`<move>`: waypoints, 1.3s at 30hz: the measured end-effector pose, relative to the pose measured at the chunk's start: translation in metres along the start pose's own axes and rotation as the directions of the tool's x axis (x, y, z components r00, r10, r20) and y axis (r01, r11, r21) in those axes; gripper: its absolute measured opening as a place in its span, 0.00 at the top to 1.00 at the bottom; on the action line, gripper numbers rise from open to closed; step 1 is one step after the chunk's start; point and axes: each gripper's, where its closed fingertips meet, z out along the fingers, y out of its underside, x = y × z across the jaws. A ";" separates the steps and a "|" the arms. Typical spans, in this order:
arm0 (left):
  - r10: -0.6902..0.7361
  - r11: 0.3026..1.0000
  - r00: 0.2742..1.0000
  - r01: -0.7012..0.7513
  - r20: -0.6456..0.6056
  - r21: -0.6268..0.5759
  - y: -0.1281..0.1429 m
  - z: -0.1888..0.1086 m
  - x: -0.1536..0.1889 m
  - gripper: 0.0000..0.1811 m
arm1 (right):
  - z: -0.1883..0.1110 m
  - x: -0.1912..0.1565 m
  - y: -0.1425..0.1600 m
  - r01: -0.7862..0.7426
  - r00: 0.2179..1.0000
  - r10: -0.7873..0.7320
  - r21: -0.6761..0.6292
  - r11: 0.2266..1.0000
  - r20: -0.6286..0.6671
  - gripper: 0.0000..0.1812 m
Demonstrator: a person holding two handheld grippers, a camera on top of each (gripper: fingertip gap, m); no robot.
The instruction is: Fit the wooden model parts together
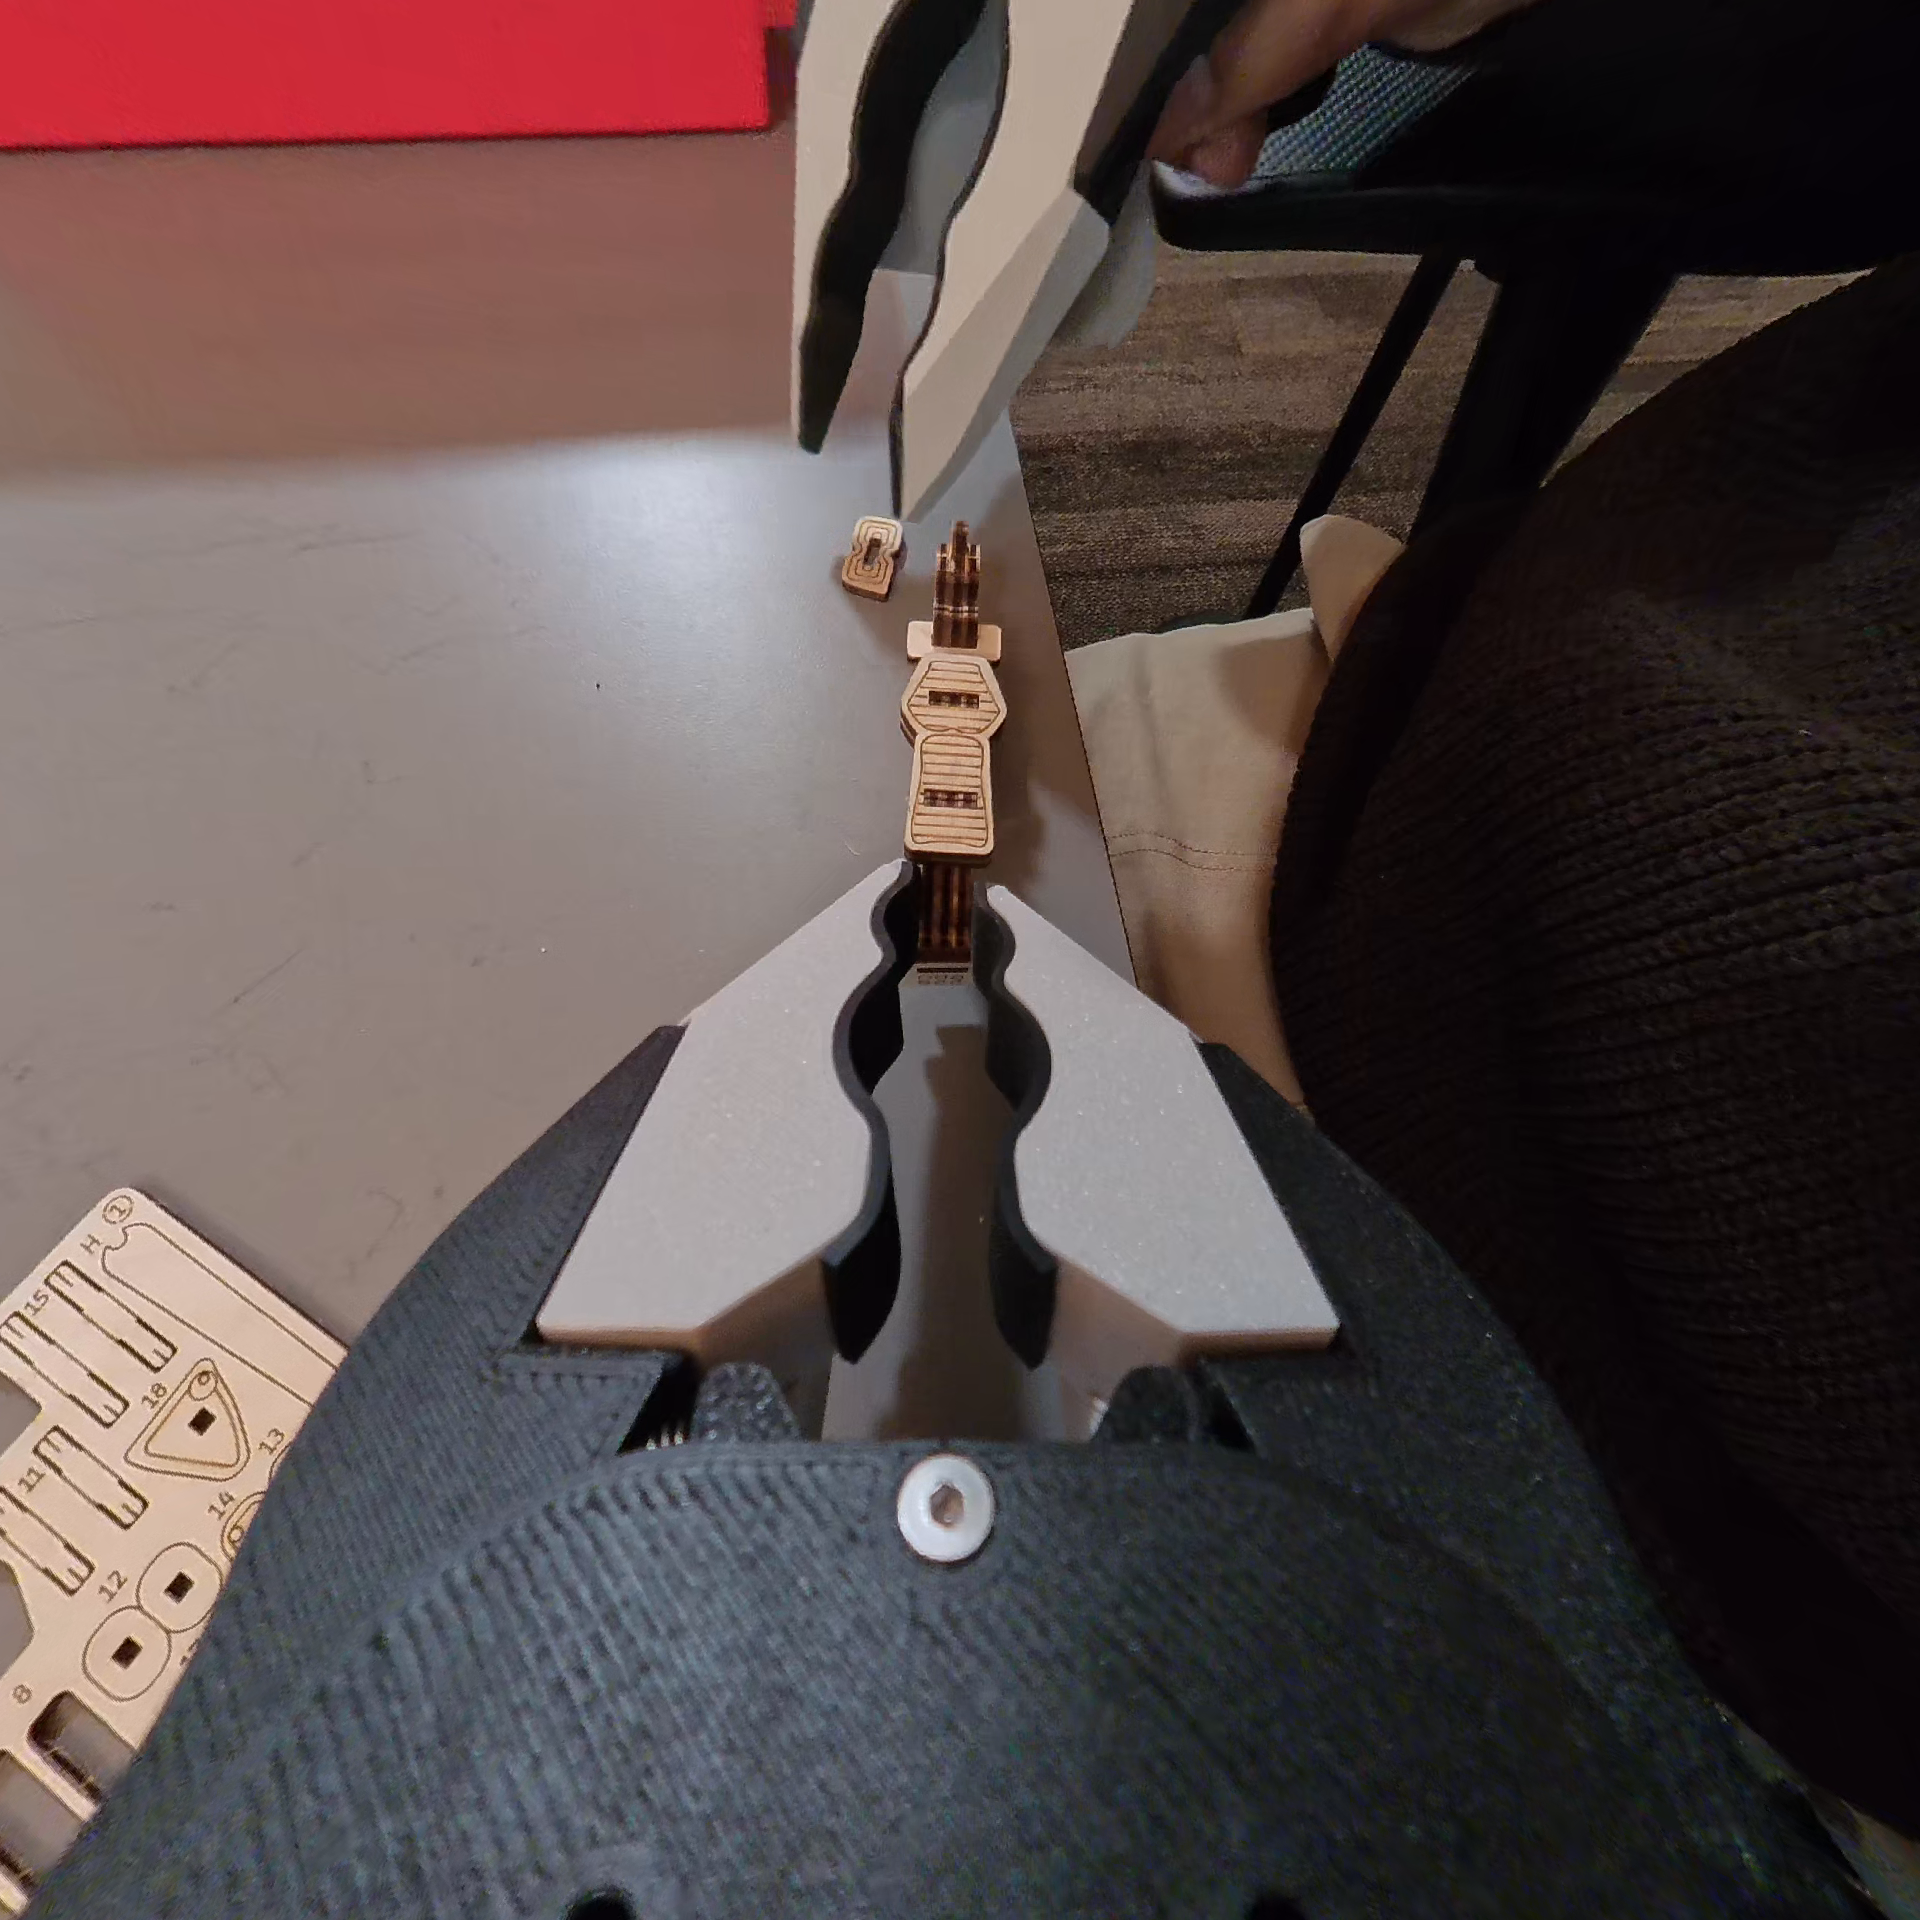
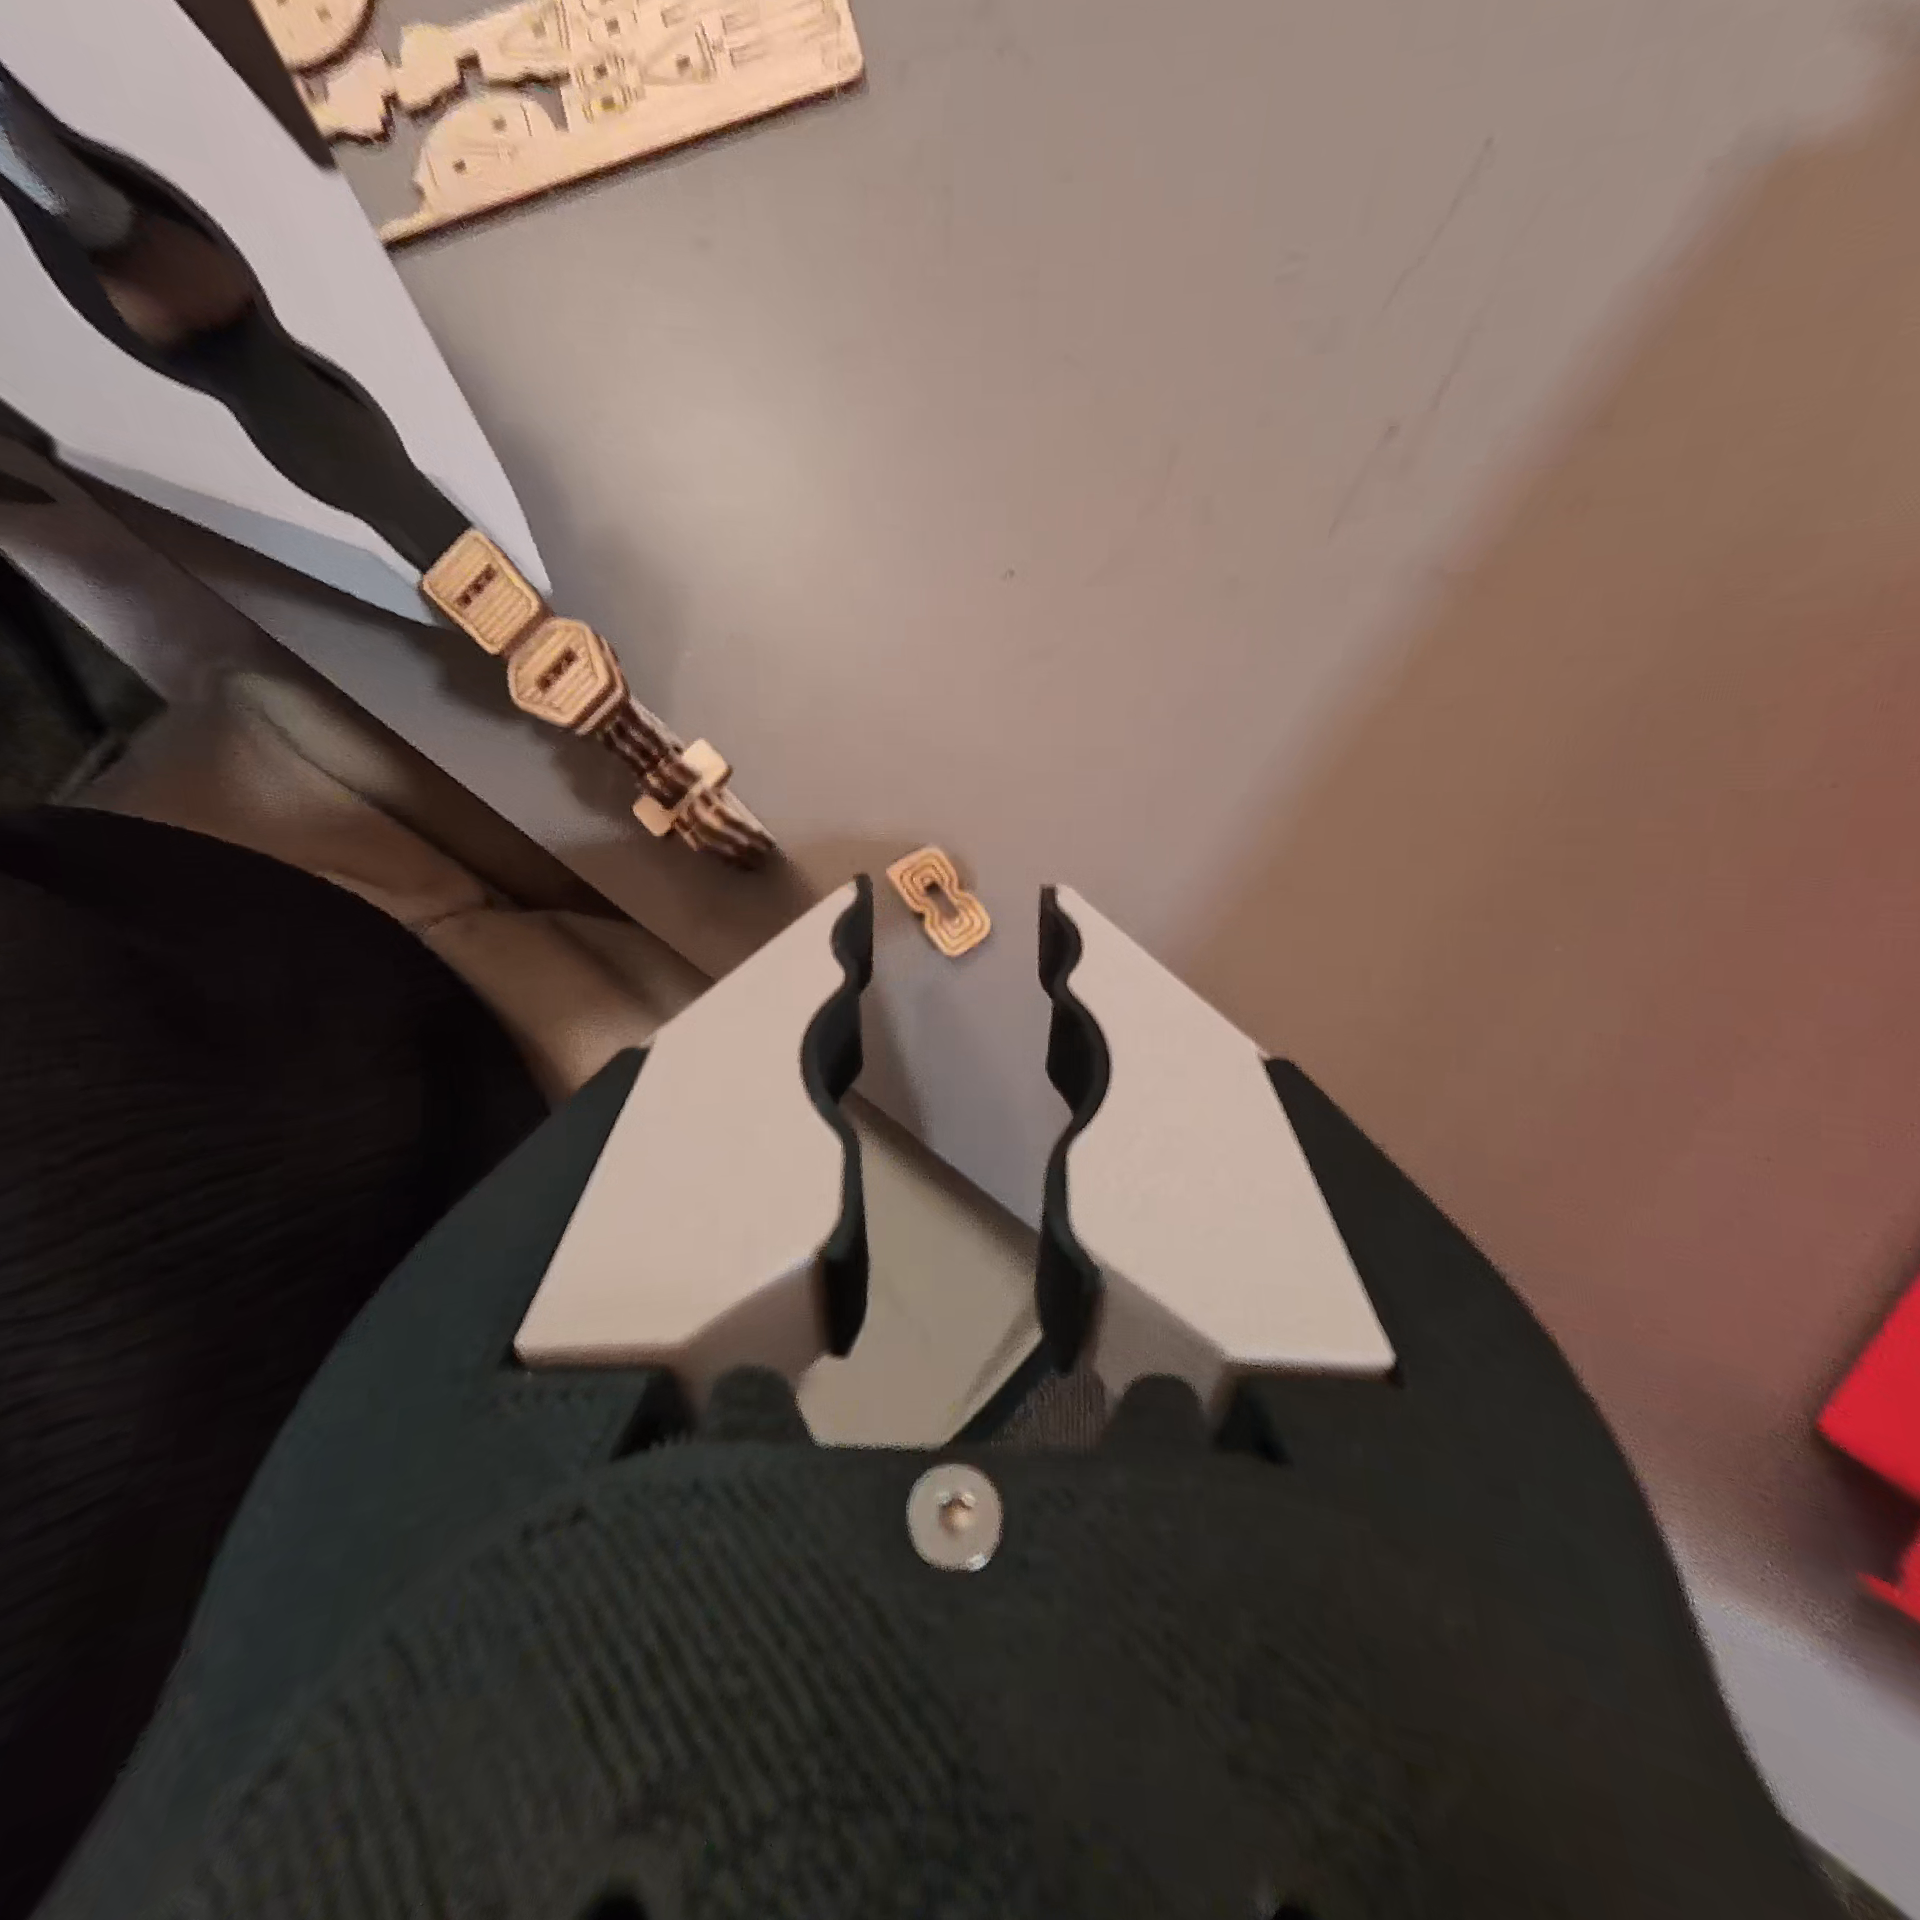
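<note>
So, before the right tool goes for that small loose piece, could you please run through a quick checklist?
1. Left tool shut on the long layered wooden model assembly: ok.
2. Right tool open: ok.
3. Small flat figure-eight wooden piece between the right tool's fingertips: not ok, just ahead.
4. Piece flat on the grey table: ok.
5. Assembly's free end clear of the piece: ok.

Two grippers show: the left gripper and the right gripper. One partly built wooden model is there, with one loose small wooden piece on one grey table. Two wooden part sheets show, one in the left wrist view and another in the right. One red sheet lies at the table's far edge.
</note>
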 end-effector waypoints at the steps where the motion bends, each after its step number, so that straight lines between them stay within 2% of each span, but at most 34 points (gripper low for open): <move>1: -0.001 1.000 1.000 0.001 -0.001 0.000 0.000 0.000 0.000 0.96 | 0.000 -0.001 0.003 0.007 1.000 -0.007 -0.019 1.000 -0.013 0.83; 7: 0.000 1.000 1.000 0.000 -0.001 0.001 0.000 0.000 0.000 0.96 | 0.005 0.012 0.018 0.076 0.992 -0.086 -0.111 0.991 -0.092 0.83; 9: 0.000 1.000 1.000 0.000 -0.001 0.000 0.000 0.000 0.000 0.96 | 0.006 0.015 0.016 0.087 0.991 -0.096 -0.092 0.992 -0.097 0.83; 15: 0.003 1.000 1.000 -0.003 -0.001 0.000 0.000 0.001 0.000 0.96 | 0.008 0.038 0.006 0.161 0.957 -0.171 -0.062 0.985 -0.235 0.87; 19: 0.005 1.000 1.000 -0.005 -0.001 -0.001 -0.001 0.001 0.001 0.96 | 0.004 0.035 0.002 0.143 0.967 -0.144 -0.020 0.990 -0.212 0.87; 25: 0.007 1.000 1.000 -0.007 -0.002 -0.001 -0.001 0.001 0.001 0.96 | 0.002 0.014 -0.001 0.102 0.991 -0.100 0.024 0.994 -0.092 0.95; 29: 0.006 1.000 1.000 -0.006 -0.003 0.000 0.000 0.001 0.001 0.96 | 0.007 0.019 0.001 0.085 0.989 -0.083 0.011 0.996 -0.119 0.85; 34: 0.004 1.000 1.000 -0.004 -0.003 -0.002 0.000 0.001 0.001 0.96 | 0.013 0.017 -0.001 -0.003 0.996 0.006 0.034 0.999 -0.087 0.75; 39: 0.005 1.000 1.000 -0.005 -0.002 -0.002 0.000 0.001 0.001 0.96 | 0.017 0.022 0.002 0.006 0.991 -0.005 0.004 1.000 -0.131 0.79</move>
